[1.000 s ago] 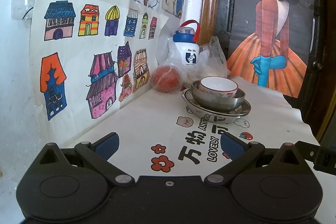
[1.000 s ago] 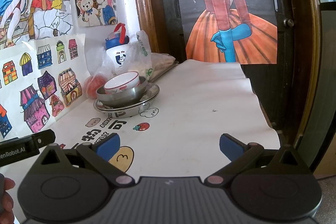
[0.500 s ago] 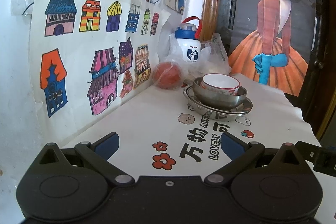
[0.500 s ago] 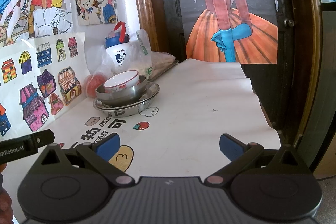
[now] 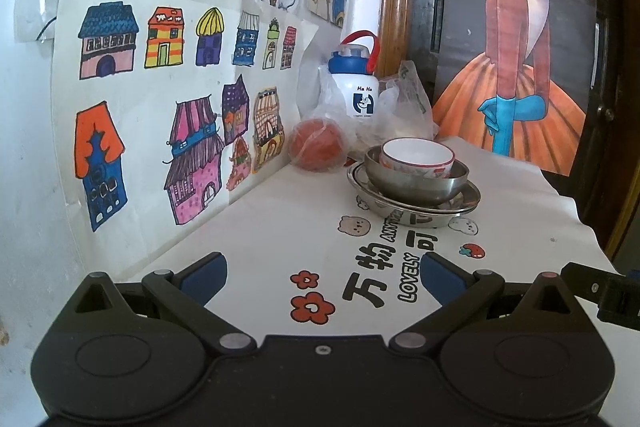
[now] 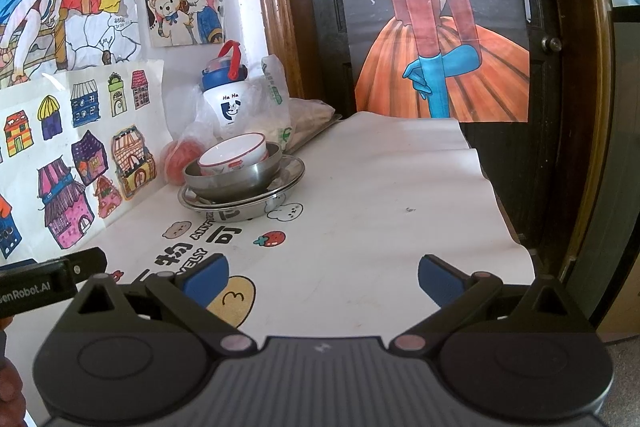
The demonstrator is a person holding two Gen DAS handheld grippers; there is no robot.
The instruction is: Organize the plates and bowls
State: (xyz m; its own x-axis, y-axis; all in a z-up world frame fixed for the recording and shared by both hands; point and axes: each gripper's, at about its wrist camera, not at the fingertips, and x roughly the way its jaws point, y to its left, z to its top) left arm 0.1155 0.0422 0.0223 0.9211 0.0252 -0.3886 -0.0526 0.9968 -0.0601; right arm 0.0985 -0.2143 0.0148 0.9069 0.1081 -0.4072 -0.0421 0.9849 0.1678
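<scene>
Bowls (image 5: 416, 163) sit nested on a plate (image 5: 460, 205) by the table's far edge — compact, tidy; both grippers (image 5: 322, 271) (image 6: 322, 277) hang released, empty.

The shallow steel plate (image 5: 460, 205) at the bottom of the stack is largely covered by the steel bowl (image 5: 416, 183) seated on it; only its rim shows. The bowl's interior is hidden by the white red-rimmed ceramic bowl (image 5: 418, 157) nested inside, whose base cannot be seen. Behind them, the round orange-red object (image 5: 318, 145) is wrapped in clear plastic and cannot be identified; in the right wrist view the stack covers most of it. The lower part of the white blue-lidded bottle (image 6: 228, 107) is veiled by crumpled plastic bags (image 6: 276, 107). A black bar (image 6: 48, 285) is cut off by the left edge, its lettering incomplete.
</scene>
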